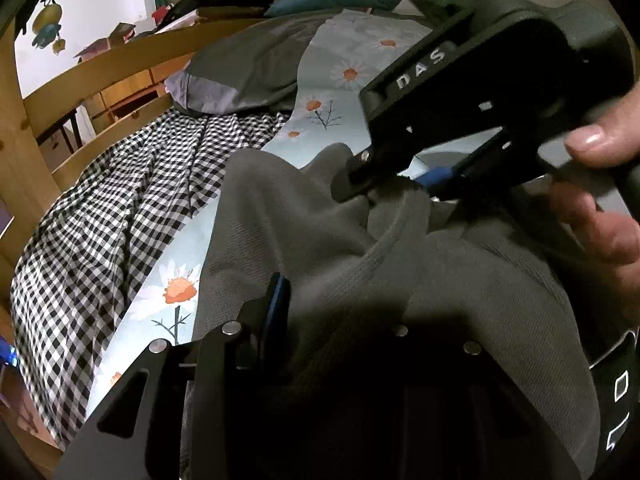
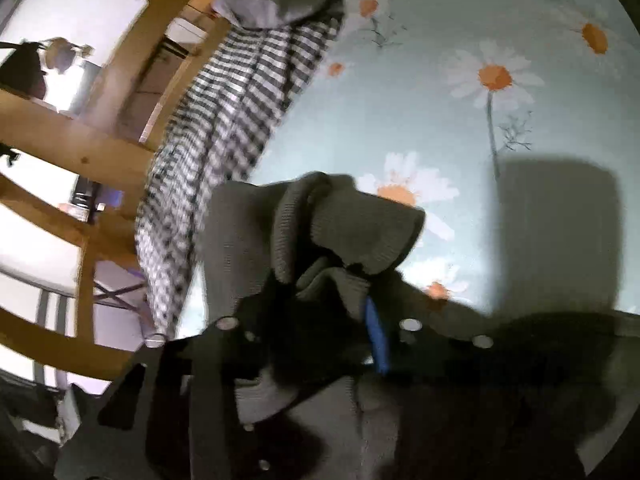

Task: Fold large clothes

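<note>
The bed point(image 1: 256, 184), under a daisy sheet, carries the grey sweater point(image 1: 320, 240), bunched up and not yet folded. Both tongs hold it: the left tongs point(image 1: 344, 312) apparently clamp one edge, the right tongs point(image 2: 320, 312) a ribbed hem. A checked cloth point(image 1: 120, 216) and grey pillow point(image 1: 248, 68) crowd the left side.

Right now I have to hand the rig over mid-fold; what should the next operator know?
Left gripper: jaws shut on the grey knit garment, near edge.
Right gripper: jaws pinch a bunched ribbed fold of the same garment; hand on its handle.
Garment is lifted and rumpled above the daisy-print sheet; a checked cloth lies beside it by the wooden bed rail.
Done: both grips set. Left: spread it flat, then fold; no fold visible yet.
</note>
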The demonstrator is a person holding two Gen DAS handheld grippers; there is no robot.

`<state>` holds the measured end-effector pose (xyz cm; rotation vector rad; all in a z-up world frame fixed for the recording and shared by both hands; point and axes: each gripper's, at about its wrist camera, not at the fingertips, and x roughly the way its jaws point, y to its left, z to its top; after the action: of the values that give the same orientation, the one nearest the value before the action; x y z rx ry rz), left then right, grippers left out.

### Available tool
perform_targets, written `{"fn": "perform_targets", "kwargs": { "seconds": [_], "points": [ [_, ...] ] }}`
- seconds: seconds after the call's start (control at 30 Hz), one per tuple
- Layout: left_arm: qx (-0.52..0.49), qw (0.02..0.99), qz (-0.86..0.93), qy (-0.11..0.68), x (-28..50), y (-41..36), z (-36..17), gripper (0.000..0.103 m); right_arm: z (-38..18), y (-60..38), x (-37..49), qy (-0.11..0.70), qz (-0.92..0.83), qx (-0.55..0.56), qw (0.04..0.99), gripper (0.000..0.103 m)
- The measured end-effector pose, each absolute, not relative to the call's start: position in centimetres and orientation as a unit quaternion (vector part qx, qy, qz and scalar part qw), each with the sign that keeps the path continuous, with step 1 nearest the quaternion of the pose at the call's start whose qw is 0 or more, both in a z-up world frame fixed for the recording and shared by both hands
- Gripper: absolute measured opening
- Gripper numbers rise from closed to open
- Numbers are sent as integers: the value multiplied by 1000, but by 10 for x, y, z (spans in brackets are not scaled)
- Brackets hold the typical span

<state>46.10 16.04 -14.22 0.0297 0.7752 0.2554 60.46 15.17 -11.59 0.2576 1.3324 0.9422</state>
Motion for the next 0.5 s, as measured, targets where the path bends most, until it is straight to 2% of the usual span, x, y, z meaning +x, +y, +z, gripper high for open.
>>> {"fn": "perform_targets", "kwargs": {
  "seconds": [0.1,0.17,0.27,0.37,0.4,0.43,0.47,0.5],
  "points": [
    [13,921,122,371,460,161,-140,30,-85,129,601,514,476,202,684,26],
    [12,920,124,371,460,162,-139,31,-60,122,594,475,500,212,693,10],
    [6,928,122,351,455,163,-130,33,-19,105,583,430,519,233,701,9],
    [-3,932,128,339,451,165,-125,58,-2,99,574,439,513,202,710,9],
    [-10,927,130,353,454,167,-130,58,-7,99,577,473,481,180,716,11],
    [-13,920,129,370,458,169,-137,58,-14,101,580,499,449,151,725,19],
    [-11,919,129,373,460,169,-139,58,-22,102,580,514,432,140,728,45],
    [-11,919,130,372,460,169,-139,58,-34,98,582,528,423,142,722,63]
  ]
}}
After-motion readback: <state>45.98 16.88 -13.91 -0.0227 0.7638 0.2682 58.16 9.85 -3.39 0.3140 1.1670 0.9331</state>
